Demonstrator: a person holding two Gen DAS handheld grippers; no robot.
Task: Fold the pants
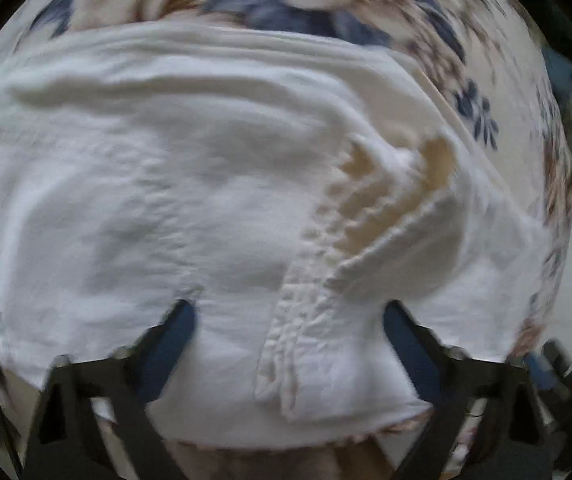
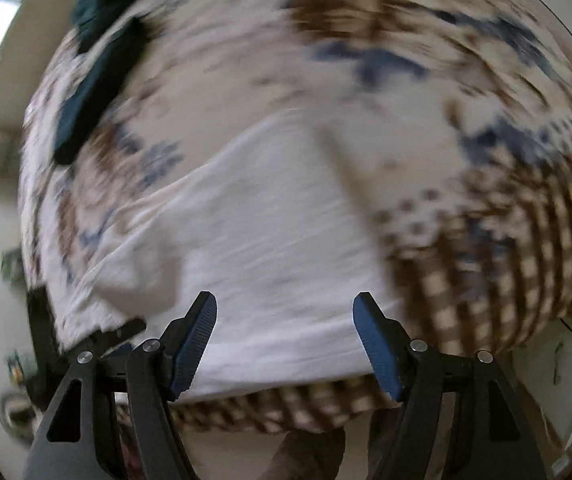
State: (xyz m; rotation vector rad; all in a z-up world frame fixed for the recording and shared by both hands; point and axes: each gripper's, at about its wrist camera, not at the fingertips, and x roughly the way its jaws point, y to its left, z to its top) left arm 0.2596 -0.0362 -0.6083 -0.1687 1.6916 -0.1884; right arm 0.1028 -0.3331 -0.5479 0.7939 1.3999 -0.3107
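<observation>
White pants (image 1: 190, 184) lie spread on a patterned cloth; their gathered elastic waistband (image 1: 313, 280) runs down toward the near edge in the left wrist view. My left gripper (image 1: 289, 316) is open, with its fingertips over the white fabric on either side of the waistband. In the right wrist view the pants (image 2: 270, 232) lie as a flat white panel near the table's front edge. My right gripper (image 2: 284, 308) is open just above that panel and holds nothing. Both views are blurred by motion.
A tablecloth (image 2: 405, 60) with blue flowers and brown checks covers the table and hangs over the front edge (image 2: 286, 408). A dark folded garment (image 2: 94, 80) lies at the far left of the cloth. The left gripper's dark frame (image 2: 98, 340) shows at the lower left.
</observation>
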